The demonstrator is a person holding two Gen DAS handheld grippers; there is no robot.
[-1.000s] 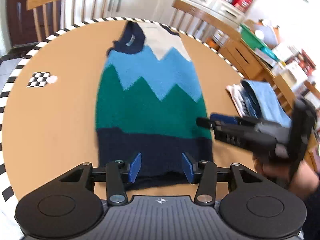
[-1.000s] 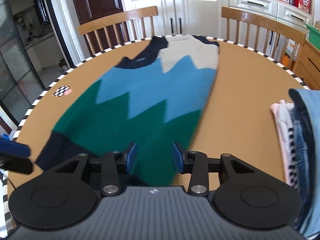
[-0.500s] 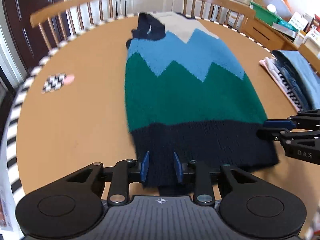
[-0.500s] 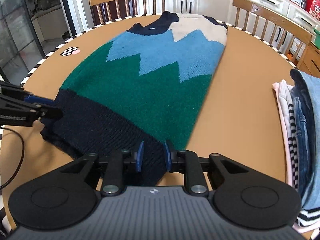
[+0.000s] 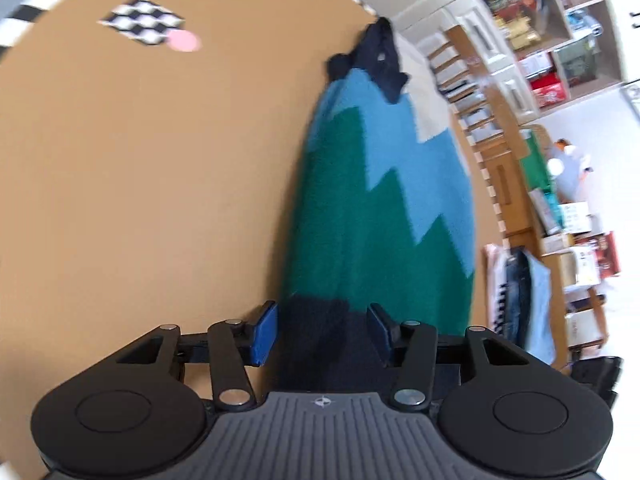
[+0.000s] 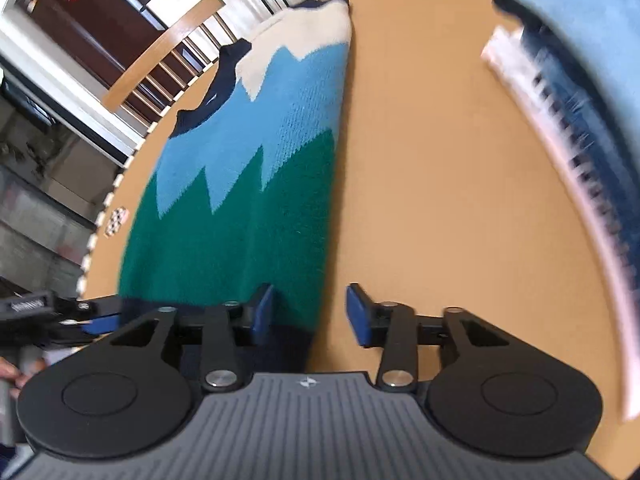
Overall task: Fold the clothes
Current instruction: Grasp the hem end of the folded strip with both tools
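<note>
- Near edge: left gripper (image 5: 322, 334) sits over the navy hem of the sweater (image 5: 384, 216); jaws part-open and opening, hem cloth lying between them, pads not pressing on it.
- Right gripper (image 6: 310, 316) at the hem's right corner; jaws part-open and opening, one pad over the knit, the other over bare table (image 6: 420, 184). Nothing held.
- Sweater lies flat, lengthwise on the round table, hem near, navy collar far.
- Judgement: the hem grab is in hand. Best to bite both corners level and deep, then lift together so the knit folds evenly toward the collar.
- Right side: stack of folded clothes (image 6: 580, 112), apart from the sweater; keep clear.
- Far left: checkered marker (image 5: 142, 20).
</note>
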